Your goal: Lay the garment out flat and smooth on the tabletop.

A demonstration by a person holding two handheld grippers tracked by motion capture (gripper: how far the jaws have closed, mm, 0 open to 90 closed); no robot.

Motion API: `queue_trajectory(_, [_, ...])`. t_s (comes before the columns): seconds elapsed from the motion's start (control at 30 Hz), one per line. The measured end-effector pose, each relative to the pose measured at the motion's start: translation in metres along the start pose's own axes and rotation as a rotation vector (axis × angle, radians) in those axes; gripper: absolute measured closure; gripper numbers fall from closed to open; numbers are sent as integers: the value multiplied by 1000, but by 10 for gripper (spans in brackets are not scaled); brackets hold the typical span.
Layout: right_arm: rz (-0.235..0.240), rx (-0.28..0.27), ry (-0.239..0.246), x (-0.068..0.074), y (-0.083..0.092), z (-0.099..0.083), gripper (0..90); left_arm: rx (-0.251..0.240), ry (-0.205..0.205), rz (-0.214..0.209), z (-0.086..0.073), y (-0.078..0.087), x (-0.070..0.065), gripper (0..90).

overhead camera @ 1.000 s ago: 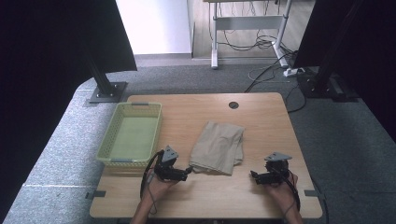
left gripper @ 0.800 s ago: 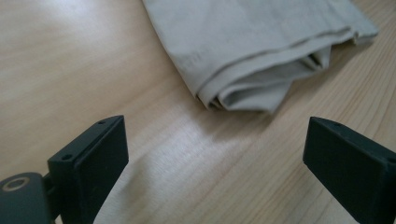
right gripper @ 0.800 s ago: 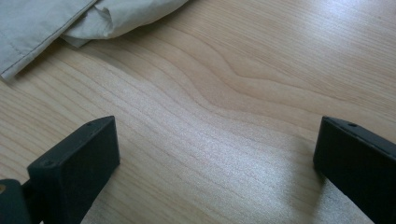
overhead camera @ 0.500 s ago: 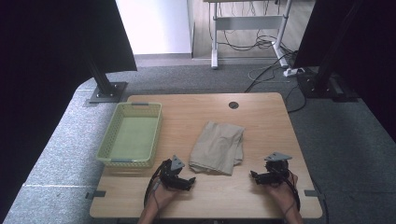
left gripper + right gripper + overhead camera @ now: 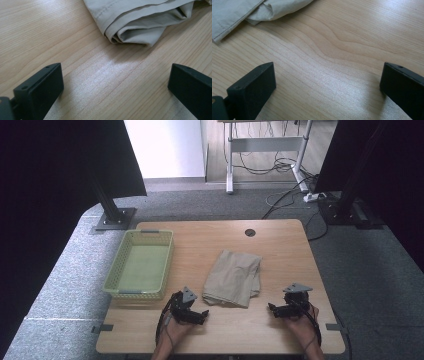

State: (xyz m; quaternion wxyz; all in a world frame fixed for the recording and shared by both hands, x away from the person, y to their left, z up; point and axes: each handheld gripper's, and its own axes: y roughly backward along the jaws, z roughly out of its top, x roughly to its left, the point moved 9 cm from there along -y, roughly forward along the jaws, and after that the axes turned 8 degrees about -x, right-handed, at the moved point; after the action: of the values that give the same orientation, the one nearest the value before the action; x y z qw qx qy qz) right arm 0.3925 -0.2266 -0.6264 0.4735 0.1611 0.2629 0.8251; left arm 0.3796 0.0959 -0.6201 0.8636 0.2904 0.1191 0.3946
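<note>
Both tongs, left [image 5: 202,314] and right [image 5: 272,308], rest wide apart and empty on the worktop [image 5: 280,250] beside the folded cloth [image 5: 233,278] lying between them, so next they likely need to pinch its edges.

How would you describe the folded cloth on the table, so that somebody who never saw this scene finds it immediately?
Start at the wooden table and find the yellow-green basket on its left side. Just right of the basket, near the table's middle, lies the folded cloth. It is the one soft, beige, flat thing there; the basket is rigid plastic mesh.
</note>
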Motion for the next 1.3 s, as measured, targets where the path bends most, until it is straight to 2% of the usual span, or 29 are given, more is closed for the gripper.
queue_trajectory(0.2, [0,-1,0,0,0,0,0,-6,-1,-1,1,1,1,42])
queue_trajectory(0.27, [0,0,0,0,0,0,0,10,12,-11,2,2,2,57])
queue_trajectory(0.37, [0,-1,0,0,0,0,0,7,18,-17,4,2,1,62])
queue_trajectory(0.4, [0,-1,0,0,0,0,0,0,6,-20,10,5,0,62])
queue_trajectory(0.47, [0,-1,1,0,0,0,0,-6,5,-24,14,6,0,72])
queue_trajectory(0.5, [0,-1,1,0,0,0,0,-18,0,-39,22,8,-3,80])
queue_trajectory(0.67, [0,0,0,0,0,0,0,-24,-5,-45,27,9,-4,92])
queue_trajectory(0.7, [0,0,0,0,0,0,0,-26,-34,-91,41,7,-15,92])
queue_trajectory(0.73, [0,0,0,0,0,0,0,-26,-34,-91,41,7,-15,134])
queue_trajectory(0.77, [0,-1,0,0,0,0,0,-26,-34,-91,41,7,-15,134])
queue_trajectory(0.8, [0,-1,0,0,0,0,0,-31,-33,-117,51,4,-21,143])
queue_trajectory(1.03, [0,-1,0,0,0,0,0,-32,-55,-141,63,-3,-29,162])
queue_trajectory(1.2, [1,0,0,0,0,0,0,-36,-73,-161,82,-13,-37,177])
queue_trajectory(1.27, [1,0,0,0,0,0,0,-46,-66,-200,92,-19,-46,193])
queue_trajectory(1.3, [1,0,0,0,0,0,0,-46,-66,-200,92,-19,-46,194])
